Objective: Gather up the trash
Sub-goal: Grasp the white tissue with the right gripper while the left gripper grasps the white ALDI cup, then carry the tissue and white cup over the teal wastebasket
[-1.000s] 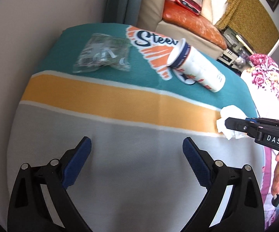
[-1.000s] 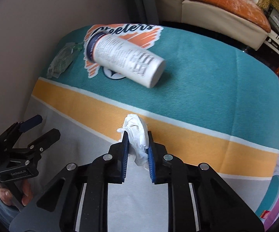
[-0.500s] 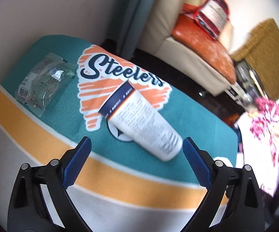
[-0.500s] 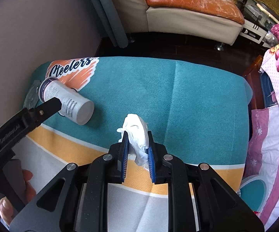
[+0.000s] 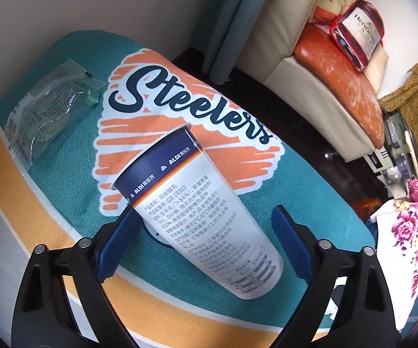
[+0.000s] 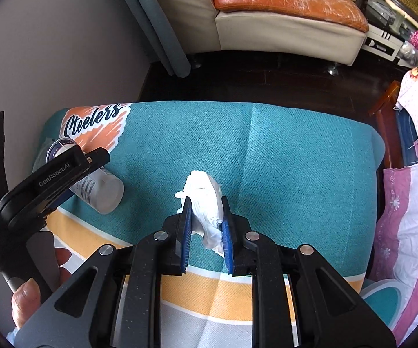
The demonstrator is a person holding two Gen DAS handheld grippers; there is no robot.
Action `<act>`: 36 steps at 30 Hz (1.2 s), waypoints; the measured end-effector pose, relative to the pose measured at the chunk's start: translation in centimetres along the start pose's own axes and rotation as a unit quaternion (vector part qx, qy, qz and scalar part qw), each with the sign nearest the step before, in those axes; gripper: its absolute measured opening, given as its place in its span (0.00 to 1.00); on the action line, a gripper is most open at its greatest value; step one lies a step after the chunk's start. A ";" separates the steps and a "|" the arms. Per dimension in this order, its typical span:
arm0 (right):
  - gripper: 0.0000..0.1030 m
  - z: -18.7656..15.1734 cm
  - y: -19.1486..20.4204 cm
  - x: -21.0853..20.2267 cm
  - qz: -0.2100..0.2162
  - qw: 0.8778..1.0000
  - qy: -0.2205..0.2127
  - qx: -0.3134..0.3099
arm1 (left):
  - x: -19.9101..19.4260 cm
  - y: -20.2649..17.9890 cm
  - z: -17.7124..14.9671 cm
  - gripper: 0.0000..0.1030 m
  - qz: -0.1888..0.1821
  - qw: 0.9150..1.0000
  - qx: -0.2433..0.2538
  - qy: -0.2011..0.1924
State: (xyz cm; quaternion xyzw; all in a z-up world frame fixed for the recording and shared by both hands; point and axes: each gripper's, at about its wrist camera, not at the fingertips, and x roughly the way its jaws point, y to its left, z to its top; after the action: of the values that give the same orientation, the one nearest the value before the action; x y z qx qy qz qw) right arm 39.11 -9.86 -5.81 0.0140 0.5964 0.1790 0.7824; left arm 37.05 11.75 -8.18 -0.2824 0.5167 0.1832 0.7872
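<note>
Nearby, a plastic wrapper [image 5: 46,110] lies beside the cup [image 5: 206,217].

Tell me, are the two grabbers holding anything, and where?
The right gripper pinches a crumpled white tissue at its lower half. The left gripper holds nothing yet: its fingers, just closing, straddle the lying paper cup.

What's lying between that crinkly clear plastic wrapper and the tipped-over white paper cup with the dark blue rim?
Only bare blanket: teal weave and part of the orange Steelers print, between the wrapper and the cup. The left wrist view shows it.
</note>
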 end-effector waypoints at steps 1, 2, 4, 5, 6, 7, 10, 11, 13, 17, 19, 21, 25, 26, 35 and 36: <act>0.17 -0.1 0.0 0.0 0.001 1.000 0.000 0.001 | -0.1 0.0 0.0 0.80 0.000 1.000 0.006 -0.003; 0.17 -0.3 0.0 0.0 0.002 1.000 0.000 0.002 | -0.1 0.2 0.0 0.77 -0.003 1.000 0.009 -0.004; 0.17 -0.6 0.1 -0.1 0.003 1.000 0.000 0.002 | 0.0 0.6 0.1 0.65 -0.007 1.000 0.014 -0.004; 0.17 -0.8 0.1 -0.2 0.003 1.000 0.000 0.002 | 0.0 0.9 0.1 0.60 -0.009 1.000 0.017 -0.004; 0.17 -1.0 0.2 -0.3 0.004 1.000 -0.001 0.002 | 0.0 1.1 0.1 0.59 -0.012 1.000 0.023 -0.004; 0.17 -1.2 0.2 -0.4 0.005 1.000 -0.001 0.002 | -0.1 1.2 0.0 0.58 -0.014 0.999 0.030 -0.004; 0.17 -1.9 0.3 -0.8 0.008 1.000 -0.002 0.004 | -0.5 1.6 -0.5 0.54 -0.015 0.999 0.047 -0.005; 0.17 -2.2 0.3 -0.9 0.008 1.000 -0.001 0.004 | -0.6 1.6 -0.8 0.54 -0.016 0.998 0.053 -0.005; 0.17 -2.7 0.4 -1.1 0.006 1.000 0.000 0.006 | -0.8 1.6 -1.4 0.53 -0.019 0.998 0.064 -0.003; 0.17 -4.2 0.2 -1.7 0.004 1.000 -0.002 0.011 | -1.5 1.5 -3.1 0.53 -0.026 0.995 0.095 0.002; 0.17 -5.0 0.0 -2.1 0.003 1.000 -0.002 0.015 | -1.8 1.4 -4.1 0.53 -0.030 0.994 0.109 0.006; 0.17 -5.9 -0.5 -2.6 0.004 1.000 -0.003 0.024 | -2.0 1.1 -5.2 0.53 -0.034 0.992 0.125 0.010; 0.17 -8.1 -1.5 -4.0 0.001 0.999 -0.009 0.036 | -2.8 0.6 -8.0 0.53 -0.045 0.985 0.164 0.022; 0.17 -8.7 -1.7 -4.4 0.000 0.999 -0.012 0.038 | -3.1 0.6 -8.9 0.53 -0.048 0.983 0.174 0.024; 0.17 -16.2 -4.8 -8.1 -0.023 0.997 -0.031 0.067 | -6.6 -1.3 -17.5 0.53 -0.088 0.952 0.290 0.034; 0.17 -17.1 -5.2 -8.5 -0.025 0.997 -0.034 0.069 | -7.1 -1.5 -18.6 0.53 -0.090 0.948 0.303 0.033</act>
State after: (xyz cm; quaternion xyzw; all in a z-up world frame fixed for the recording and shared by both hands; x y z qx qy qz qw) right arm 22.52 -20.52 -4.04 0.0593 0.5806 0.1173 0.8035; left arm 21.94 -1.18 -6.95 -0.0821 0.5457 -0.0629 0.8316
